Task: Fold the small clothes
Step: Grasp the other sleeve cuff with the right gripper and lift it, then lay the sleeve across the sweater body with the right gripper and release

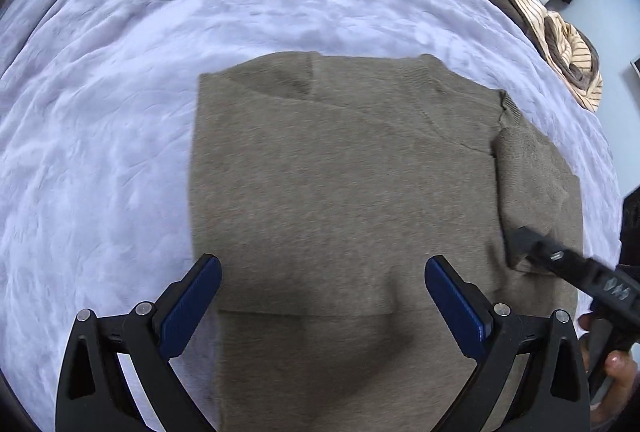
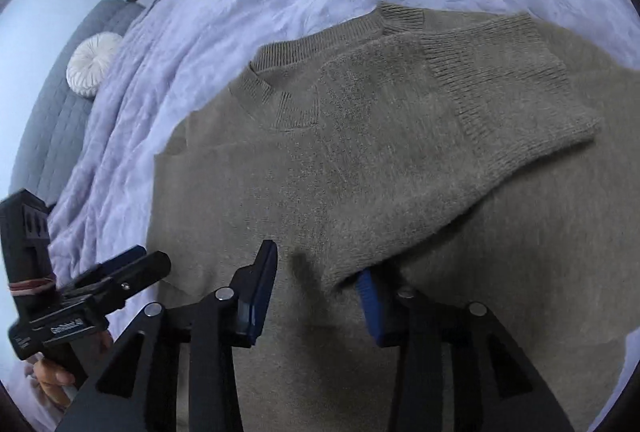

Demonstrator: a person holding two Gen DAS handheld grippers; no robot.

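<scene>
Olive sweater (image 1: 340, 172) lies on a lavender bedspread (image 1: 120, 72), clothes pile (image 1: 552, 32) behind.

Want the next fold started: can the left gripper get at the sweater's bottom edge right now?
Probably yes: the left gripper hangs open right above the sweater, nothing between them, with the right gripper off at the sleeve.
</scene>
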